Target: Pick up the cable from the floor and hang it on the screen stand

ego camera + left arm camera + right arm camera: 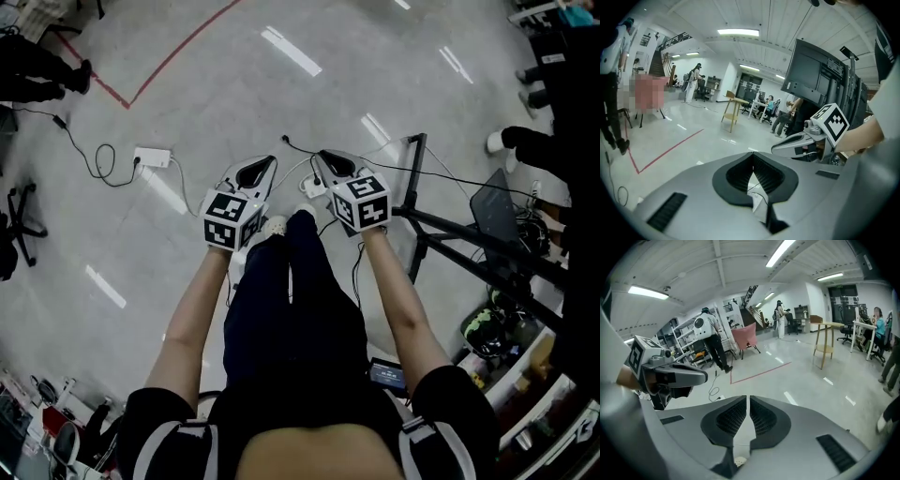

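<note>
A thin black cable [298, 150] lies on the grey floor just ahead of both grippers and trails right toward the black screen stand [418, 201]. In the head view my left gripper [269, 162] and right gripper [320, 156] are held side by side above the floor, tips pointing forward. Both are shut with nothing between the jaws. The left gripper view shows its own jaws [753, 157] closed, the right gripper [801, 142] beside it, and the dark screen [811, 75] on the stand. In the right gripper view the jaws [748, 399] stand closed and the left gripper [670, 373] hangs at the left.
A white power strip [152, 157] with a looped black cord [101, 165] lies to the left. Red tape [169, 56] marks the floor. Bags and clutter [492, 328] crowd the stand's base. A wooden table [824, 336], a pink chair [746, 337] and several people stand farther off.
</note>
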`<state>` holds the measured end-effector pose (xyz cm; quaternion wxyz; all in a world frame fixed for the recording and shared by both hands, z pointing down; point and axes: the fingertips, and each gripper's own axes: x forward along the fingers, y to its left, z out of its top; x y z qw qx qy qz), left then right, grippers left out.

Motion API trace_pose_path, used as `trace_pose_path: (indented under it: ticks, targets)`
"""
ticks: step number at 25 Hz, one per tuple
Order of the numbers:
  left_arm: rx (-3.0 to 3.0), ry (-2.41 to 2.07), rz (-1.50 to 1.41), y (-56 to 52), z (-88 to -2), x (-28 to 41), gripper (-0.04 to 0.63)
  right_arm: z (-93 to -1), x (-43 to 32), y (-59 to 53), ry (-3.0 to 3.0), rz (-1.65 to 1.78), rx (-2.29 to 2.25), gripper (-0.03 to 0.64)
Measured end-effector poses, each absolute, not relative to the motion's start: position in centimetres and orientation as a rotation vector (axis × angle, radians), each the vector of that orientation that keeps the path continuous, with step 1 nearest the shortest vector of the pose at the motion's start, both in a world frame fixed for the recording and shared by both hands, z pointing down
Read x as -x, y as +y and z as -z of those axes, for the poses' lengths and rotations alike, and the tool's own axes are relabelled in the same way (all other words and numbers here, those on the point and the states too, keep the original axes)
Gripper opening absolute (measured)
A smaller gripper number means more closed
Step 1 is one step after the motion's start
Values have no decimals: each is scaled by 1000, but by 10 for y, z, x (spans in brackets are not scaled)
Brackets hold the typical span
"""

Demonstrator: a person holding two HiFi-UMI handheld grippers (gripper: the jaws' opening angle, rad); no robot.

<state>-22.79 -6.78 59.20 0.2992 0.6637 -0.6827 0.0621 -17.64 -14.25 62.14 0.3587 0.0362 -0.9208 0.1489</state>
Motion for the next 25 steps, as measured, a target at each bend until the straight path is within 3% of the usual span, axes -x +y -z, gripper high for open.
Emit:
trace_pose_path:
  ticks: [9, 25]
  targets:
    - [-1642, -1880, -11, -116, -664, 264, 8, -703, 208, -178, -2346, -345, -3, 26]
    - [-1551, -1841, -37, -110, -838, 294, 6, -882, 253, -183, -2226, -352, 68, 61]
